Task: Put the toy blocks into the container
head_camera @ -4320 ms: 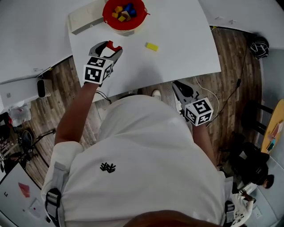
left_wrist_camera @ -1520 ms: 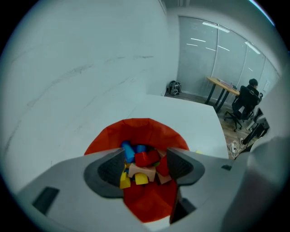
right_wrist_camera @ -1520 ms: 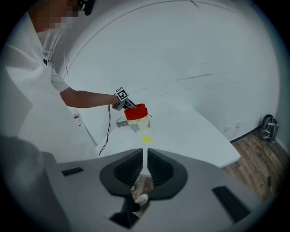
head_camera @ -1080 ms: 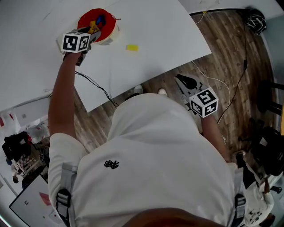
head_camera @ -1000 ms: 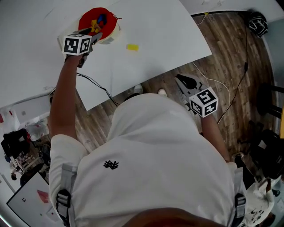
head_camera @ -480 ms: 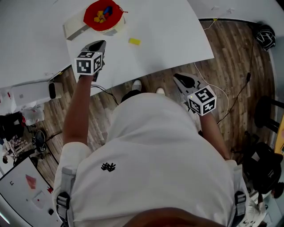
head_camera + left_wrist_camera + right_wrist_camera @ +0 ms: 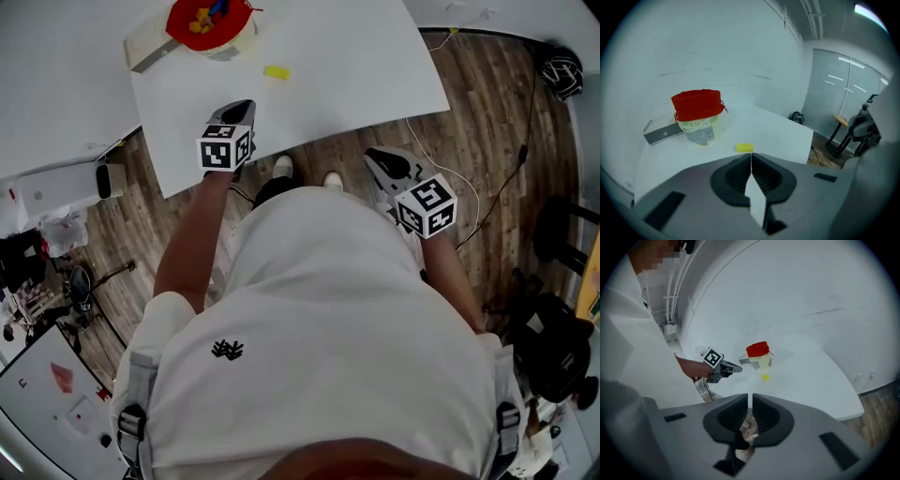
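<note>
The container (image 7: 208, 21), a pale tub with a red liner, stands at the far left of the white table (image 7: 356, 56) and holds several coloured blocks. A yellow block (image 7: 276, 72) lies alone on the table just right of it. My left gripper (image 7: 244, 108) hovers over the table's near edge, shut and empty, pointing at the yellow block (image 7: 745, 147) and the container (image 7: 699, 122). My right gripper (image 7: 377, 157) hangs off the table over the floor, shut with nothing in it. Its own view shows the container (image 7: 758, 356), the yellow block (image 7: 764, 377) and the left gripper (image 7: 723, 369).
A flat pale box (image 7: 150, 52) lies against the container's left side. A second white table (image 7: 47, 103) adjoins on the left. Cables (image 7: 441, 187) trail over the wooden floor to the right of the table. The person's feet (image 7: 302, 173) stand at the table's near edge.
The left gripper has drawn back from over the container to the table's near edge, and its jaws have closed with nothing in them. The right gripper has stayed put.
</note>
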A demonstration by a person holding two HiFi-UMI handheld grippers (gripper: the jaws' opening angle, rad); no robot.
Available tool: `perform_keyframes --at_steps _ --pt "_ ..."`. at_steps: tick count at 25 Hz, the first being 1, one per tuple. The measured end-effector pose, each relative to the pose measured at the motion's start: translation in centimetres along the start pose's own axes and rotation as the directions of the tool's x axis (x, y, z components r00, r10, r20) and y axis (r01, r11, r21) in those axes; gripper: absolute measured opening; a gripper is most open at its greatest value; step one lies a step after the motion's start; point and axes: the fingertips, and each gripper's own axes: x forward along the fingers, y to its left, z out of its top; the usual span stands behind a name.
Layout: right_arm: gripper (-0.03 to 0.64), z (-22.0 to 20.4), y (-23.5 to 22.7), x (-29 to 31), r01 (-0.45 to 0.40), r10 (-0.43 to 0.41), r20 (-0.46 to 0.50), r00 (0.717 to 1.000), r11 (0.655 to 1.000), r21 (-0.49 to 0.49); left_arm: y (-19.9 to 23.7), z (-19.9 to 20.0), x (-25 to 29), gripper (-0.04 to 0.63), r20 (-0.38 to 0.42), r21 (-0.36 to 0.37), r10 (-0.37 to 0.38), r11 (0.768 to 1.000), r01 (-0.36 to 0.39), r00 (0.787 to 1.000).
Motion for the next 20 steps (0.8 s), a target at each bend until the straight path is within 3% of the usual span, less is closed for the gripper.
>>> perform_keyframes --at_steps 4,7,10,20 --pt "0.032 -0.7 -0.7 -0.9 0.026 -0.026 -0.008 1.000 1.000 0.016 -1.3 -0.6 2.2 0.048 -0.019 0.015 -0.012 1.000 0.013 1.000" --pt "0.032 -1.1 -1.3 -1.4 0.045 -0.044 -0.011 0.999 0.999 0.026 -1.5 -0.5 3.7 0.137 -0.031 0.025 -0.013 1.000 0.014 0.999" --pt "0.032 -1.1 -1.8 -1.7 0.061 -0.061 -0.012 0.998 0.997 0.036 -1.4 -0.2 5.5 0.186 -0.037 0.035 -0.011 0.999 0.013 0.999" --pt "0.032 -1.1 -3.5 -3.0 0.116 -0.115 -0.024 0.993 0.991 0.061 0.6 0.8 11.6 0.292 -0.080 0.043 0.052 0.998 -0.049 0.995"
